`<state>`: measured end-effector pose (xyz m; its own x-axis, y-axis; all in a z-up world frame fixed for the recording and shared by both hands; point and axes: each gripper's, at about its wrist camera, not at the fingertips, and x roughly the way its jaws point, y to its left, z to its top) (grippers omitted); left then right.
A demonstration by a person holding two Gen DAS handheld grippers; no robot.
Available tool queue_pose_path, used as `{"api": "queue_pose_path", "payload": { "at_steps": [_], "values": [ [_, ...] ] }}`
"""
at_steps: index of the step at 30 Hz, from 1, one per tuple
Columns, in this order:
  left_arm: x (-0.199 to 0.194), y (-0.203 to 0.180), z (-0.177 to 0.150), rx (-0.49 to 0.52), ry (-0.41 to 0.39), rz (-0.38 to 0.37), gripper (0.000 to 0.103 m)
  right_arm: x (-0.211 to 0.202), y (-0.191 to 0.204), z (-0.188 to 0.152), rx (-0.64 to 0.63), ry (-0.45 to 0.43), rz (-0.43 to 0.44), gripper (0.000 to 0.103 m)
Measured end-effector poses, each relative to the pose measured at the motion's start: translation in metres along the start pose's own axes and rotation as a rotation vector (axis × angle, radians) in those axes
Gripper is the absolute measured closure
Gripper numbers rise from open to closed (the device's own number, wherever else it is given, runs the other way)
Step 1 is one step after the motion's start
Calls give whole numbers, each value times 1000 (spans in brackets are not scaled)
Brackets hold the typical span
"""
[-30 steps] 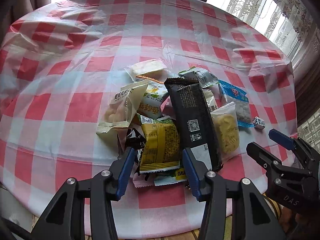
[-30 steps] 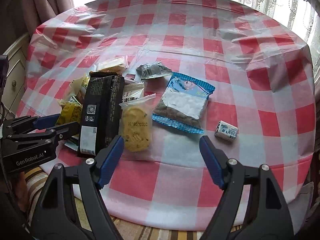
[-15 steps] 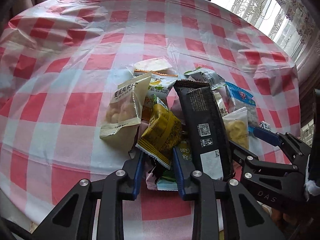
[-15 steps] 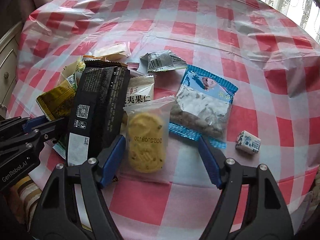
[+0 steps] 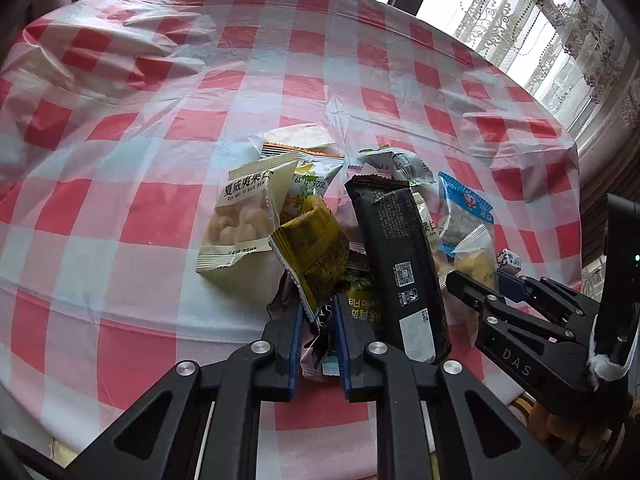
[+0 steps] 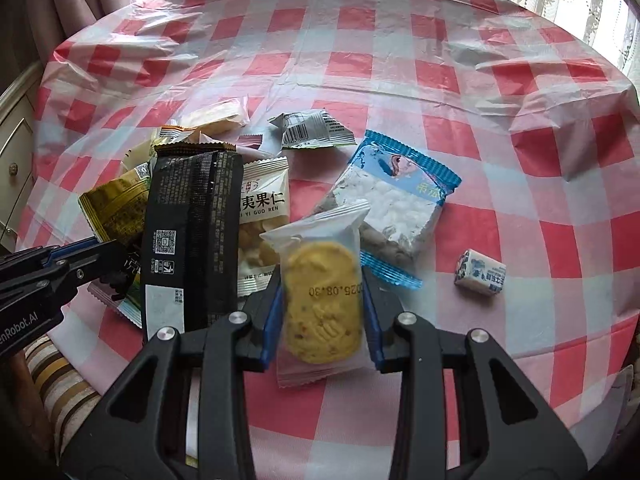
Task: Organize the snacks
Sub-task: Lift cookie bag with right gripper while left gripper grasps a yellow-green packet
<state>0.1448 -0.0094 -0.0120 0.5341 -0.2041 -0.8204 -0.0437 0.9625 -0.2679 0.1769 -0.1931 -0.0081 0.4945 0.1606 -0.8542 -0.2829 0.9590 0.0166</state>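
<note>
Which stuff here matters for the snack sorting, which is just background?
Job:
left claw shut on yellow packet
right claw shut on biscuit pack
black bar
blue bag
small candy

Background:
checked tablecloth
curtain

Snack pile sits low-centre on table [image 5: 120,160]. Long bar pack [image 6: 188,236] lies over nut packet [image 6: 262,232], left of cookie packet [image 6: 320,304]. Cookie packet overlaps the lower left of the candy bag [image 6: 396,204]. Small wrapped sweet [image 6: 482,274] lies apart at right. Crumpled wrapper [image 6: 312,128] lies behind, upper centre.

Snack packets [image 6: 384,204] on checked tablecloth [image 6: 400,40]
</note>
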Motion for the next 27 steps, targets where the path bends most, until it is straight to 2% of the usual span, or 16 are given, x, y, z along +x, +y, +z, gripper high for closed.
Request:
{"api": "queue_pose_path", "payload": {
  "at_steps": [2, 4, 6, 12, 13, 15, 18, 27],
  "values": [
    [-1, 4, 2, -20, -2, -17, 80, -4, -4, -2, 18, -7, 4, 64],
    [-2, 9, 3, -48, -10, -34, 63, -8, -6, -4, 30, -15, 6, 64],
    [-2, 12, 7, -70, -18, -51, 62, -12, -7, -7, 35, -21, 5, 64],
    [5, 12, 19, -68, -29, -67, 63, -24, -9, -14, 49, -38, 2, 64],
    [6, 11, 20, -60, -30, -66, 65, -26, -10, -15, 53, -39, 3, 64],
    [9, 11, 22, -57, -28, -56, 79, -31, -13, -18, 66, -44, 3, 64],
    [4, 11, 19, -53, -45, -51, 83, -37, -18, -23, 87, -51, 3, 64],
    [-30, 8, 11, -49, -143, -13, 86, -58, -29, -35, 126, -79, 4, 64]
  ]
}}
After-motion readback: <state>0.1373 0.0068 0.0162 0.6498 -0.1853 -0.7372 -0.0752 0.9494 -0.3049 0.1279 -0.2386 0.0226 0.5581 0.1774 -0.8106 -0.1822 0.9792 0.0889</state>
